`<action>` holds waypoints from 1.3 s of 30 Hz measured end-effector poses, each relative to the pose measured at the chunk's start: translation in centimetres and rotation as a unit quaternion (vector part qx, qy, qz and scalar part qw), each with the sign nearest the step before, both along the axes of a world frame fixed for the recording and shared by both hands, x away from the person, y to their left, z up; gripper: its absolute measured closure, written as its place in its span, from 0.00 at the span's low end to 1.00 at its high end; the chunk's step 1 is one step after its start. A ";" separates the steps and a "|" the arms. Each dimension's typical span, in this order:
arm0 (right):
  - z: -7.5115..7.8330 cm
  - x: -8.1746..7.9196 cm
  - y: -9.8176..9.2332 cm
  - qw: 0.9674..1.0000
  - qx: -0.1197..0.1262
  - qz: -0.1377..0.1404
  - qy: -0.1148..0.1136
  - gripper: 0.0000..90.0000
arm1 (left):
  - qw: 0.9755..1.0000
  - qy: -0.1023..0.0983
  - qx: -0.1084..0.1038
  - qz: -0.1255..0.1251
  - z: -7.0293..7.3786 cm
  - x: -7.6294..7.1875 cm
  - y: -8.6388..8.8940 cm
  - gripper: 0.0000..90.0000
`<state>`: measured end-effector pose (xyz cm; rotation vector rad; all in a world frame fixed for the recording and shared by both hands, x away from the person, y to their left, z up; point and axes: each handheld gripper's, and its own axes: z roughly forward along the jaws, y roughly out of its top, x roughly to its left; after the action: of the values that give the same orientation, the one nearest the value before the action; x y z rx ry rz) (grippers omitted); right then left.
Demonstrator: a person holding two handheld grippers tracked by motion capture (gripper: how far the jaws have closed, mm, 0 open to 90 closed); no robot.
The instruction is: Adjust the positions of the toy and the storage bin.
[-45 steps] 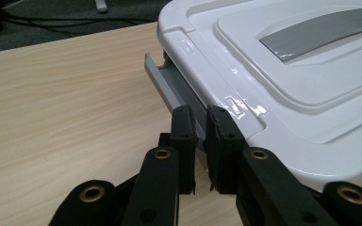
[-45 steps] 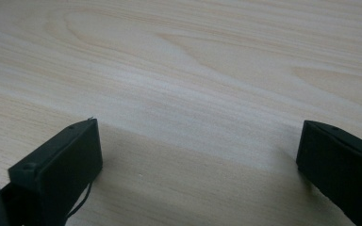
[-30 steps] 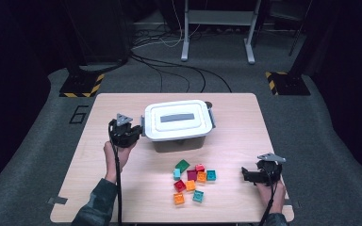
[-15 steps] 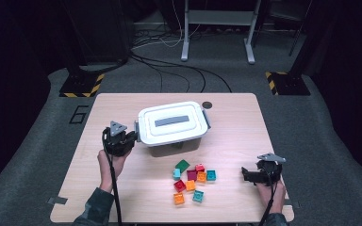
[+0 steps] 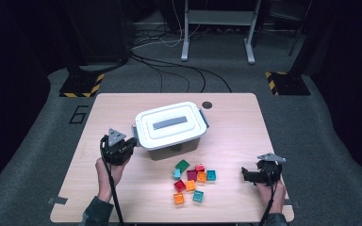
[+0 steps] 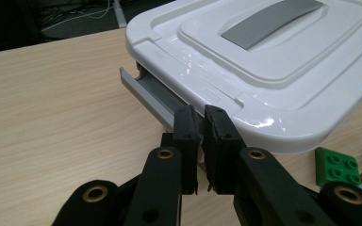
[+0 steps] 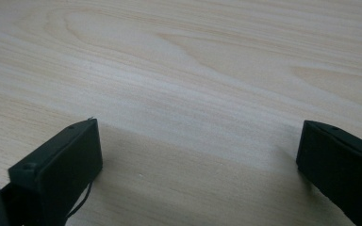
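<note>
While my left gripper (image 6: 200, 117) pinches the glossy white box's (image 5: 169, 126) grey latch (image 6: 153, 94) at nine o'clock, my right gripper (image 7: 198, 155) gapes over woodgrain.

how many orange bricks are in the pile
3. One orange brick sits in the pile's right part beside a teal one, one in the middle just below it, and one at the near left corner. None looks hidden, though bricks may overlap.

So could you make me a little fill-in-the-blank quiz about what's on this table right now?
1. The white plastic box has its lid ____.
2. The left gripper pinches the box's ____ side latch.
3. The right gripper rests with its jaws ____.
4. The small coloured building bricks lie ____ the box.

Missing words: on; grey; open; outside
</note>
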<state>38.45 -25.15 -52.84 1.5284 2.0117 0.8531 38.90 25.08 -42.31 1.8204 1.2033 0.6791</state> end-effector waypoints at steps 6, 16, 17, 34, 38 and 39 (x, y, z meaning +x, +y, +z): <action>0.0 0.0 -0.1 1.000 -0.002 0.001 0.001 0.00 | 1.000 0.016 -0.005 0.010 -0.2 0.7 0.4 0.74; 0.0 0.0 -0.1 1.000 -0.002 0.002 0.001 0.00 | 1.000 0.024 -0.013 0.011 -1.1 1.1 0.6 0.80; 0.0 0.0 -0.1 1.000 -0.002 0.002 0.001 0.00 | 1.000 0.024 -0.013 0.011 -1.1 1.1 0.6 0.81; 0.0 0.0 0.0 1.000 0.000 0.000 0.000 0.00 | 1.000 0.014 -0.011 0.011 -1.3 -1.0 -0.6 0.80; 0.0 0.0 0.0 1.000 0.000 0.000 -0.001 0.00 | 1.000 0.012 -0.019 0.004 -1.4 -1.4 -0.6 0.80; 0.0 0.0 0.0 1.000 0.001 0.000 -0.001 0.00 | 1.000 0.012 -0.019 0.004 -1.4 -1.4 -0.6 0.79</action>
<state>38.43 -25.13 -52.84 1.5279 2.0112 0.8553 37.52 24.51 -43.75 1.7976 1.2315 0.6367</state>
